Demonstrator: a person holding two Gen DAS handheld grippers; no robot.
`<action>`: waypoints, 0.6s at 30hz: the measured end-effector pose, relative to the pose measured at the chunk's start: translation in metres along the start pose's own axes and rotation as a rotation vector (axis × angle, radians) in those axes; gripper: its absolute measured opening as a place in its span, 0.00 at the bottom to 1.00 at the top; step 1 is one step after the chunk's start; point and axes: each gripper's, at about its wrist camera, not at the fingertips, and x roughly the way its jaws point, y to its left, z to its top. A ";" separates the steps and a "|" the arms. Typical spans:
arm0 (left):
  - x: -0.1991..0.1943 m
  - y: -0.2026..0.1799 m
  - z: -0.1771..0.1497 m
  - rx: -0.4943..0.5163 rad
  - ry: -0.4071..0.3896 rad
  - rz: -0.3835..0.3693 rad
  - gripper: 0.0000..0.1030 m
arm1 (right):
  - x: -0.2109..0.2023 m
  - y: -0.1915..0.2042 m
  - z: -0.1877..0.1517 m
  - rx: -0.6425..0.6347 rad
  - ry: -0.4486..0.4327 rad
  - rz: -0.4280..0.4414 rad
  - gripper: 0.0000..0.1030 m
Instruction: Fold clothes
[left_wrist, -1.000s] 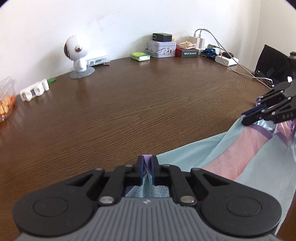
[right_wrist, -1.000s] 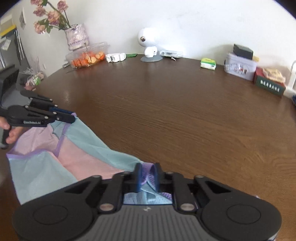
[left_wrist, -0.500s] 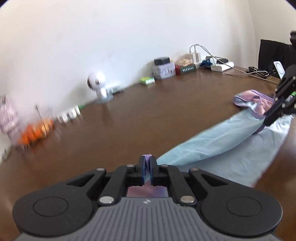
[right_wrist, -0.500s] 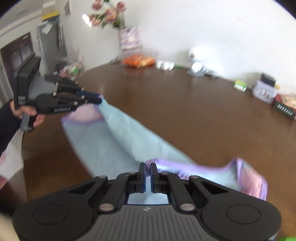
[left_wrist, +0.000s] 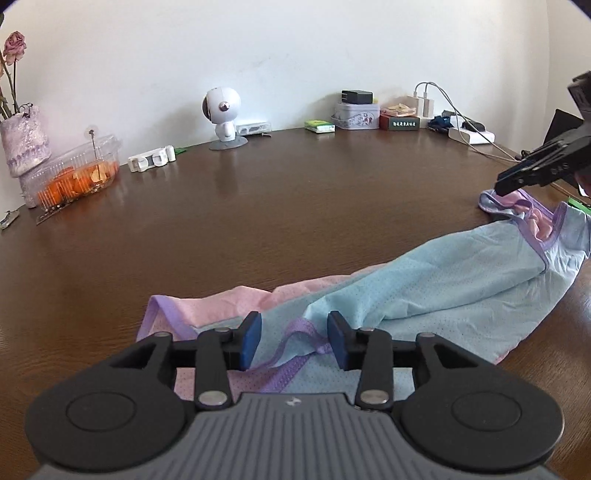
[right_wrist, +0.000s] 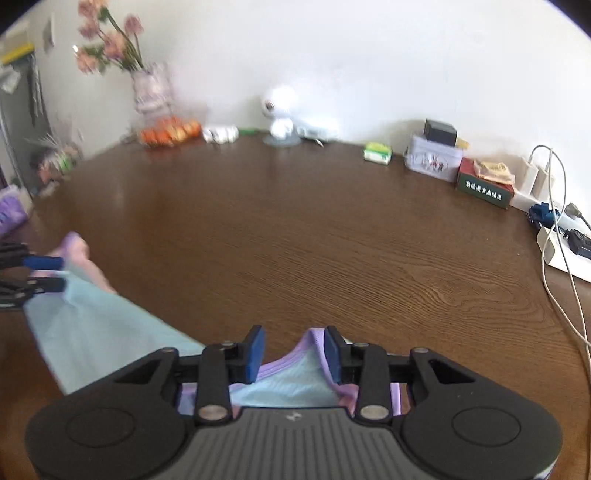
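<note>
A light blue and pink mesh garment with purple trim (left_wrist: 424, 280) lies stretched across the near side of the brown table (left_wrist: 295, 206). My left gripper (left_wrist: 293, 341) is open, its blue pads either side of a purple strap at the garment's left end. My right gripper (right_wrist: 293, 350) is open over the purple-trimmed right end of the garment (right_wrist: 288, 384). In the left wrist view the right gripper (left_wrist: 532, 173) shows at the far right, above the garment's other end. In the right wrist view the left gripper (right_wrist: 40, 273) shows at the far left, open.
Along the wall stand a white robot figure (left_wrist: 221, 114), a plastic box of oranges (left_wrist: 77, 173), a vase of flowers (left_wrist: 24, 144), a tin (left_wrist: 356, 114), a dark red box (left_wrist: 402, 122), and a power strip with chargers and cables (right_wrist: 561, 243).
Both grippers held the garment's ends shut and raised. Now the garment lies folded lengthwise on the table, and both grippers have opened and let go of it.
</note>
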 end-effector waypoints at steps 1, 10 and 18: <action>0.002 -0.002 -0.001 0.002 0.006 0.000 0.39 | 0.011 -0.002 0.001 0.019 0.028 -0.027 0.31; 0.005 0.010 -0.002 -0.062 0.020 0.024 0.50 | -0.043 -0.016 -0.046 0.146 -0.125 -0.104 0.01; -0.014 0.047 -0.001 -0.214 0.037 0.030 0.63 | -0.123 -0.003 -0.153 0.208 -0.178 -0.092 0.03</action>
